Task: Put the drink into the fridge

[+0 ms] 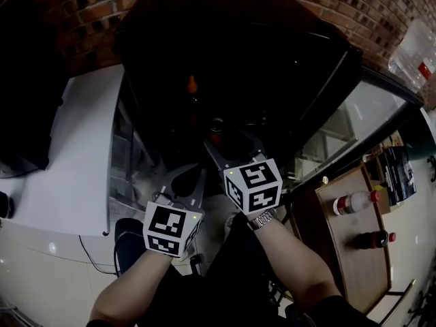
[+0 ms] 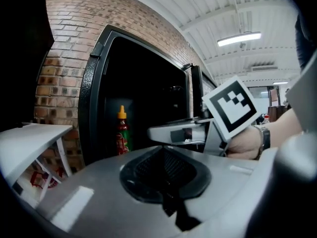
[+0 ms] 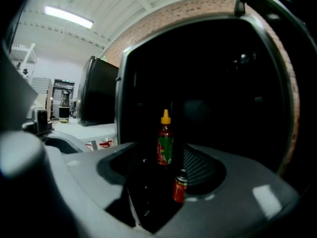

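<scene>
Drink (image 3: 181, 186), a dark bottle with a red label, gripped between the fingers of the right gripper (image 1: 231, 146) in front of the open fridge (image 2: 94, 88); placement remains to be done. Left gripper (image 1: 187, 182): fingers together, empty. A sauce bottle (image 3: 165, 140) inside stands directly ahead and must be avoided. Two spare bottles (image 1: 353, 202) rest on the wooden worktop (image 1: 354, 264) at right.

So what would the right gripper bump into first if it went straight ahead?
Probably the red sauce bottle with the yellow cap, standing inside the open black fridge; how far is unclear.
</scene>
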`<state>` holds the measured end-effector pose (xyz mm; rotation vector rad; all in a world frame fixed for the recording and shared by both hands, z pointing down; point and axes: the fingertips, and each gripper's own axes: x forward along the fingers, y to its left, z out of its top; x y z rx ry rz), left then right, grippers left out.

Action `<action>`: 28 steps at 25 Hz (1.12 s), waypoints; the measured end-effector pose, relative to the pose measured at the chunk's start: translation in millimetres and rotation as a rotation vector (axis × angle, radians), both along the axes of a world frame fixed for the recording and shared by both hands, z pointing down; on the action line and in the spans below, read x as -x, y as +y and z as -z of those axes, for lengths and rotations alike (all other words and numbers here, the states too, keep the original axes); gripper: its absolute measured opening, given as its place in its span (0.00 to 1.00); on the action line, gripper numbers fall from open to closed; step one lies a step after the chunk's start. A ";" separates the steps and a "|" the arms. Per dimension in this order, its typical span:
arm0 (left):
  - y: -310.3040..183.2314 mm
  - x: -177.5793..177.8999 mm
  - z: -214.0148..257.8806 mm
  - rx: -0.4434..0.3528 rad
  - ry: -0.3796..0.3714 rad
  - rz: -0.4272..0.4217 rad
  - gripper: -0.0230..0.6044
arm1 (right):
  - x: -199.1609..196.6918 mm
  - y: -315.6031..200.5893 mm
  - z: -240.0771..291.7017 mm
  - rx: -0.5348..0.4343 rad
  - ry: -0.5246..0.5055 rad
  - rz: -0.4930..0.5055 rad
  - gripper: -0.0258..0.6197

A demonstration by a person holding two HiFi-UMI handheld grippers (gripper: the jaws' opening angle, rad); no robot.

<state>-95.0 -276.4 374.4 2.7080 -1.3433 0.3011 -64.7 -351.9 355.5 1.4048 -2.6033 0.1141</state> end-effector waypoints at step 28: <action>273.5 -177.0 -4.6 -0.007 0.021 -0.512 0.04 | -236.2 355.9 -15.9 0.029 0.004 -0.618 0.47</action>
